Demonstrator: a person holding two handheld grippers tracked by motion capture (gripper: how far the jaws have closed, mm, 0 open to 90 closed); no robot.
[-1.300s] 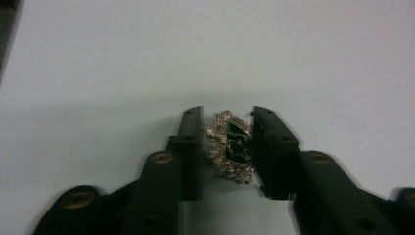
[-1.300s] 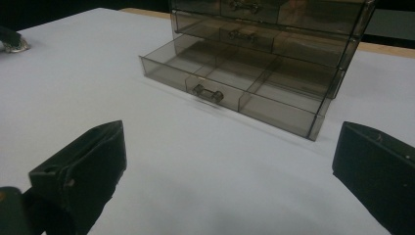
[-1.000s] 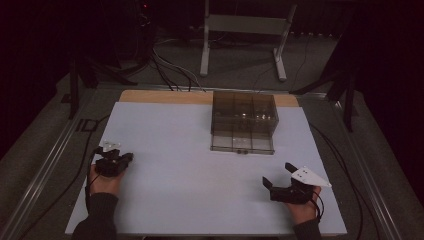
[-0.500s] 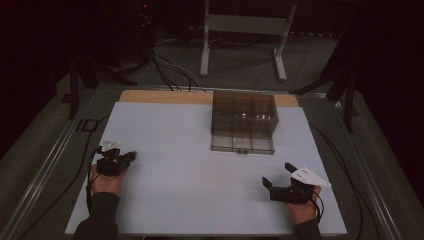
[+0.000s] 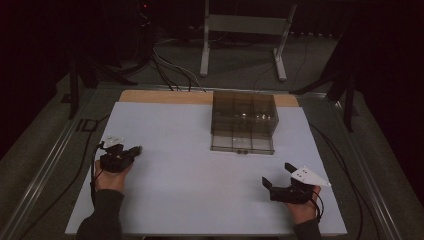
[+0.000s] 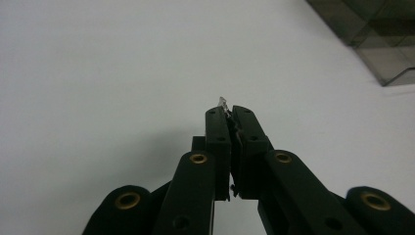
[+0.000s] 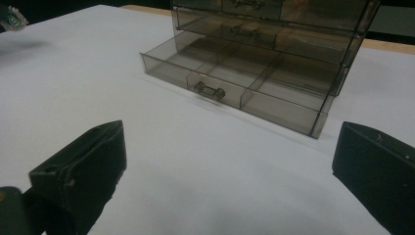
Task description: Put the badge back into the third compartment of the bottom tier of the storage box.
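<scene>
Looking from the high view: left gripper (image 5: 136, 149) rests near the white table's (image 5: 190, 175) left edge, right gripper (image 5: 278, 175) near the right; smoky transparent plastic drawer chest (image 5: 243, 121) stands far, right of centre, its bottom drawer (image 5: 242, 143) pulled out.
Left gripper view: jaws closed on a tiny pale sliver (image 6: 223, 103) that pokes out at their tips, above bare table.
Right gripper view: jaws spread wide, nothing between; the open drawer's small handle (image 7: 209, 91) faces them.

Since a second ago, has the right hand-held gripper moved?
No. The right hand-held gripper sits at the same spot below the drawer box, near the table's front edge.
</scene>
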